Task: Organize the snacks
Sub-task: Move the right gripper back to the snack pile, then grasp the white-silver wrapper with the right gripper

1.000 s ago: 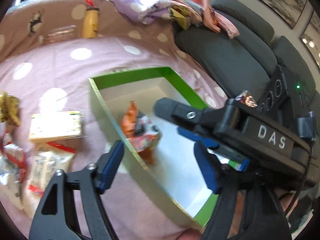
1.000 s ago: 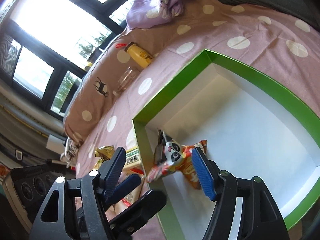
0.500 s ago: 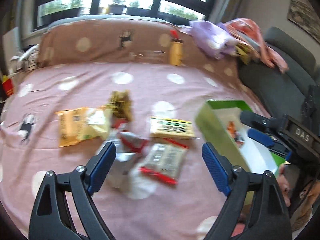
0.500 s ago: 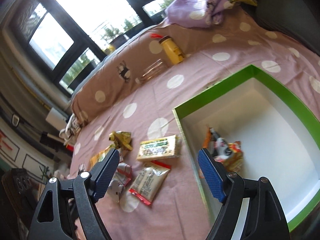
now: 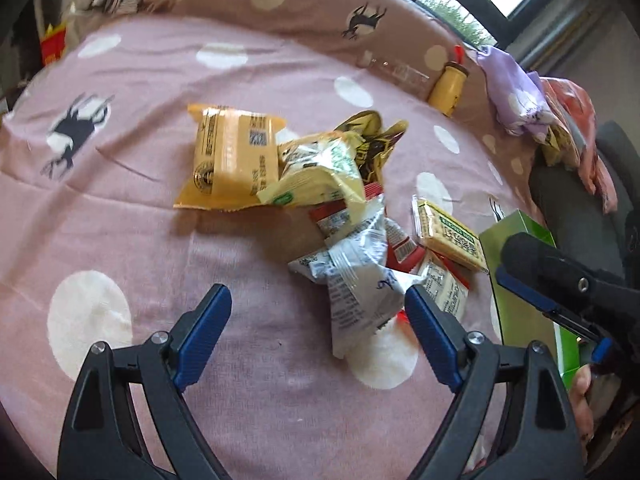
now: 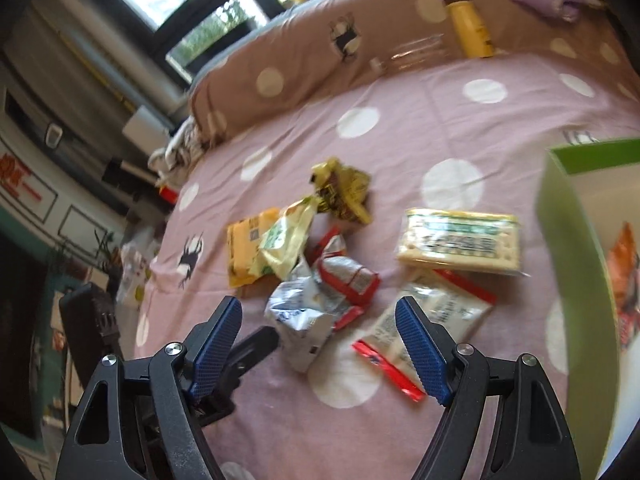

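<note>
snacks lie in a loose heap on the pink dotted bedspread [image 5: 120, 240]: an orange packet [image 5: 230, 160], a pale yellow bag [image 5: 316, 178], a silver pouch [image 5: 356, 280] and a flat cracker pack [image 5: 448, 236]. left gripper [image 5: 318, 338] hangs above the cloth just short of the silver pouch, jaws spread wide, holding nothing. right gripper [image 6: 318, 340] is likewise spread and empty. green box [image 6: 576, 264] stands right of the heap, an orange packet inside [image 6: 626, 280]

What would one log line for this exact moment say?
left gripper: open, empty | right gripper: open, empty | crinkled silver-white foil snack packet: on bedspread | green-rimmed cardboard box: holds orange snack bag
</note>
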Demonstrator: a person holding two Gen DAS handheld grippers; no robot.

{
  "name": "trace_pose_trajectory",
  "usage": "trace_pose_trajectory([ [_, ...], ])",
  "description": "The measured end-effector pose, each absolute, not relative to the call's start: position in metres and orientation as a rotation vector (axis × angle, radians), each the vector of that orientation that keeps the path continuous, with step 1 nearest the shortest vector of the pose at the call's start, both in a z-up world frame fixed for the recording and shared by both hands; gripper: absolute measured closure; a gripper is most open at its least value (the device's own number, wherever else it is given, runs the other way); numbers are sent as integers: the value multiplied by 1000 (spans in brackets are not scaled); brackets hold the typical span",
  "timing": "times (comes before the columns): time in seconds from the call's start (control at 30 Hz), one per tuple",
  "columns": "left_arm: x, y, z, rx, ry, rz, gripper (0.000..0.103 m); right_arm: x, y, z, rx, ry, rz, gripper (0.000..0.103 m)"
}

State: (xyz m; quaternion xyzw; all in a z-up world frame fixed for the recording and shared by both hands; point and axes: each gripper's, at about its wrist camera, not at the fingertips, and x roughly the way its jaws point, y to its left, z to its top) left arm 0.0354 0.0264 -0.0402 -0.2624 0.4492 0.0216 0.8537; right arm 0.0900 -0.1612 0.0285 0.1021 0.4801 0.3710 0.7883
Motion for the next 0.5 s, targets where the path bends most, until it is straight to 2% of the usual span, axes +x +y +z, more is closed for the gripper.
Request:
trace_pose_trajectory([
  [0.03, 37, 27, -41, -569, 951, 44, 14, 90, -151, 28, 184, 1048, 814, 30],
  [0.1, 40, 28, -45, -609, 966, 34, 15, 93, -131, 26, 118, 1071, 833, 31],
  [0.2, 42, 25, -45, -621, 965, 17, 15, 98, -110, 18, 71, 1091, 843, 42],
  [0.4, 46, 21, -50, -605, 961, -13, 20, 102, -99, -4, 64, 1156, 869, 47],
  [0.5, 47, 16, -49, -603, 952, -57, 35, 103, -101, -7, 58, 1152, 865, 53],
])
